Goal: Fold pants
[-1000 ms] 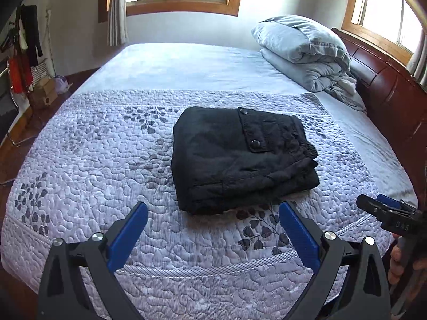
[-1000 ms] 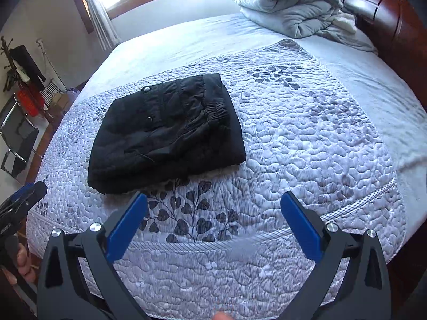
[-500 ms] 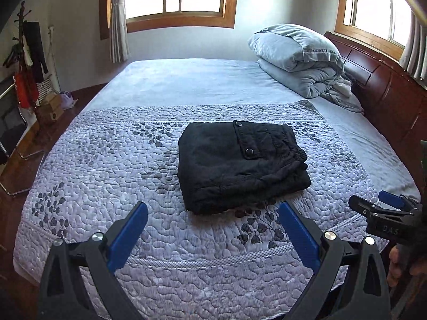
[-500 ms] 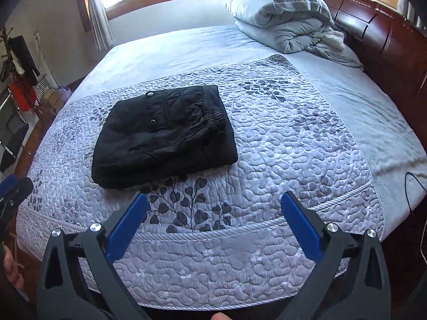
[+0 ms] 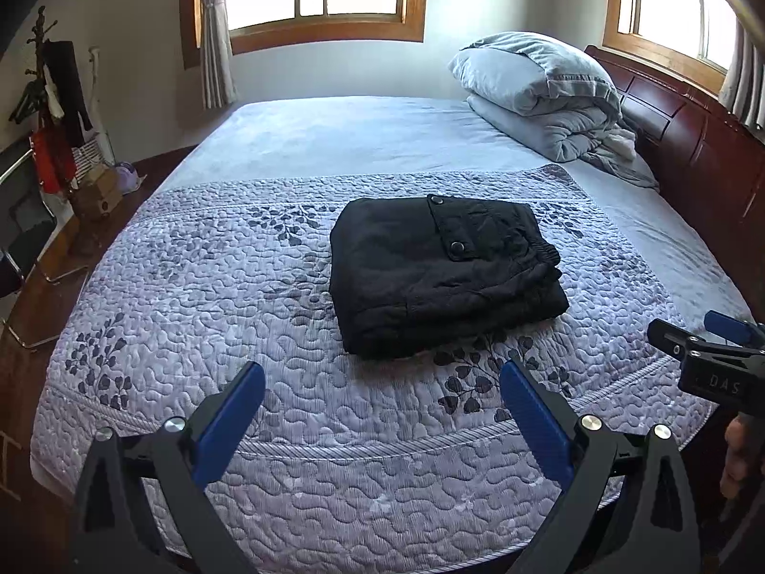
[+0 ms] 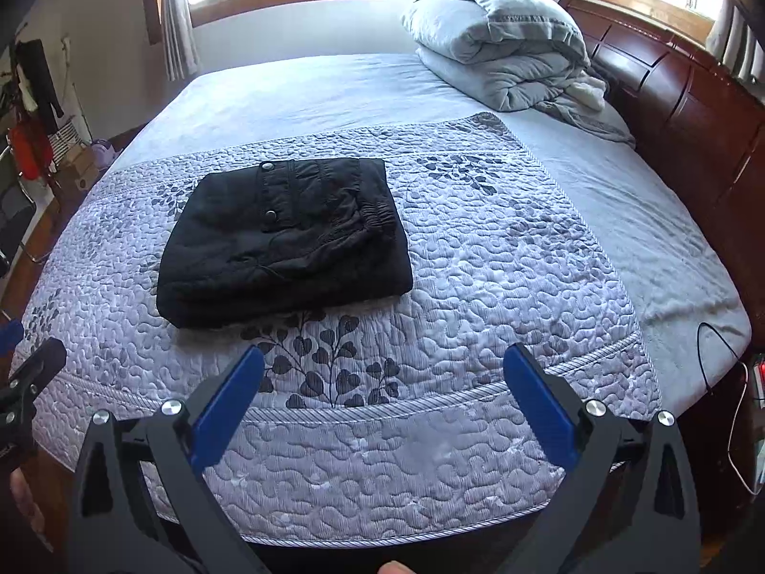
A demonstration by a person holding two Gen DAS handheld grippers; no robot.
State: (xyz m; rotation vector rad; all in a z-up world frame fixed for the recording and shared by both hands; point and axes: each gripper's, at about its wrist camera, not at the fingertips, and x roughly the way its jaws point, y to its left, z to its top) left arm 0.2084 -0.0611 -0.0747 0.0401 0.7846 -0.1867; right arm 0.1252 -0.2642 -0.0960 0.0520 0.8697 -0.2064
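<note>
Both claws are spread wide and hold nothing: the left gripper [image 5: 382, 404] and the right gripper [image 6: 382, 380] hang over the near edge of the quilt [image 5: 201, 296]. The black pants [image 5: 442, 275] lie folded at twelve o'clock, well apart. I think a careless touch could undo the loose top layer.

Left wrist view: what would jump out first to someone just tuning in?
The black pants, folded into a compact stack, sit alone in the middle of the purple quilt, dark against its pale pattern. Behind them, a grey duvet is piled at the far right, against the wooden headboard. Both grippers, left and right, hang open near the bed's edge, touching nothing.
</note>
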